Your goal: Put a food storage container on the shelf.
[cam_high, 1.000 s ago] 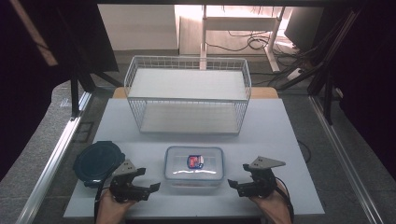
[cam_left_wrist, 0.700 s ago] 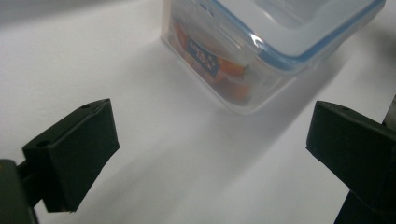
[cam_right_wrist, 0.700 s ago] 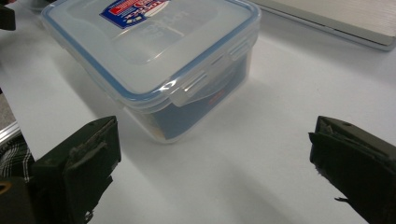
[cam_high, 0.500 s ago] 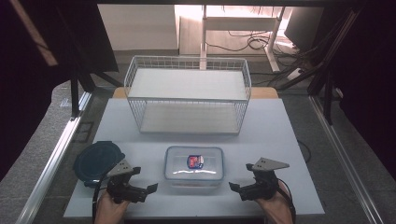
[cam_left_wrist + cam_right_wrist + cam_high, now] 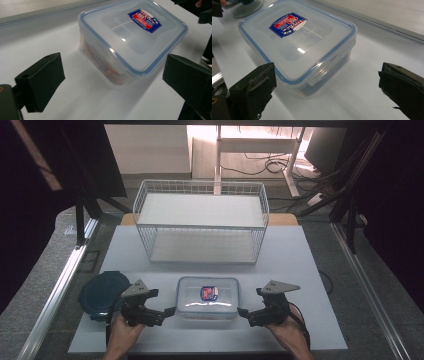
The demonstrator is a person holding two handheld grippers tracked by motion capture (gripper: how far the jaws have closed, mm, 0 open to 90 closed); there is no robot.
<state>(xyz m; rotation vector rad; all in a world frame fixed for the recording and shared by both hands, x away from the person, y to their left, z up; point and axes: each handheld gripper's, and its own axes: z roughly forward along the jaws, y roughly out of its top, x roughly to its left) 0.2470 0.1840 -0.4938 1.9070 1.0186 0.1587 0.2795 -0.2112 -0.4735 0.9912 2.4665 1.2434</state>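
Both tools [image 5: 170,311] [image 5: 243,312] now nearer the box [image 5: 208,296] edges (wide open, probably untouching).

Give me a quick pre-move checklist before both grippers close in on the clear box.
1. left gripper jaws wide apart, nothing between them: ok.
2. right gripper jaws wide apart, nothing held: ok.
3. clear box flat on the white table, one gripper at each end: ok.
4. Lid seated, side latch down: ok; the other latches: cannot tell.
5. wire basket behind the box, apart from it: ok.
6. dark round lid close beside the left hand: not ok, may get bumped.
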